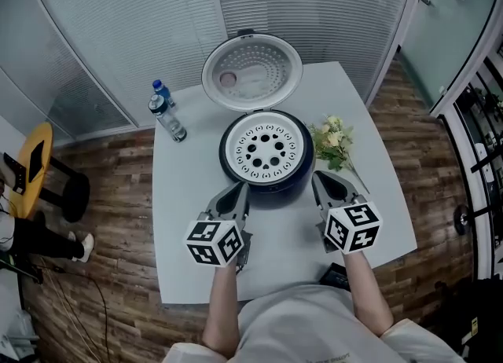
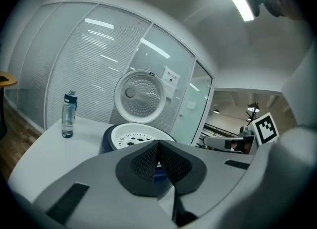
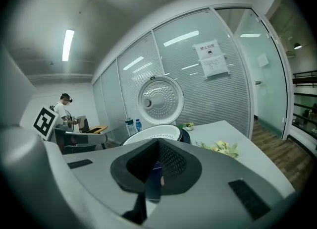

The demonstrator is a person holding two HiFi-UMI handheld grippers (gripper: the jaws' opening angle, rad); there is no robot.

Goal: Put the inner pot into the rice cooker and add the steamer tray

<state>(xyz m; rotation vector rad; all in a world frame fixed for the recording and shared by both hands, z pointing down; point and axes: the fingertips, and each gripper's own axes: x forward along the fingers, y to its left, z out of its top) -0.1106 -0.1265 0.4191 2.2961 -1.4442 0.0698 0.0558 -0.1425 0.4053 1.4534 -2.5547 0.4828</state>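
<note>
Both tools are shut and hold nothing. From the head view, the left tool (image 1: 238, 189) and the right tool (image 1: 321, 175) hover over the white worktop (image 1: 189, 220), one on each side of the rice cooker (image 1: 267, 177), their tips near its dark body but apart from it. The steamer tray (image 1: 266, 149), white and pierced with holes, sits level in the mouth of the cooker. The inner pot under it cannot be made out. The lid (image 1: 251, 71) stands open behind the cooker. Two water bottles (image 1: 167, 116) stand together near the worktop's far left edge, and a sprig of pale flowers (image 1: 334, 140) lies just right of the cooker. A small dark object (image 1: 336, 276) rests at the near edge.

The left tool's view shows its two dark pads pressed together at the tip with nothing between them. Beyond them are the cooker with the tray in it, the raised lid, and one bottle upright at left. The right tool's marker cube shows at far right.

The right tool's view also shows its pads meeting at the tip, gripping nothing. Ahead lie the cooker, the tray's rim and the upright lid, with the bottles left of it and the flowers at right.
</note>
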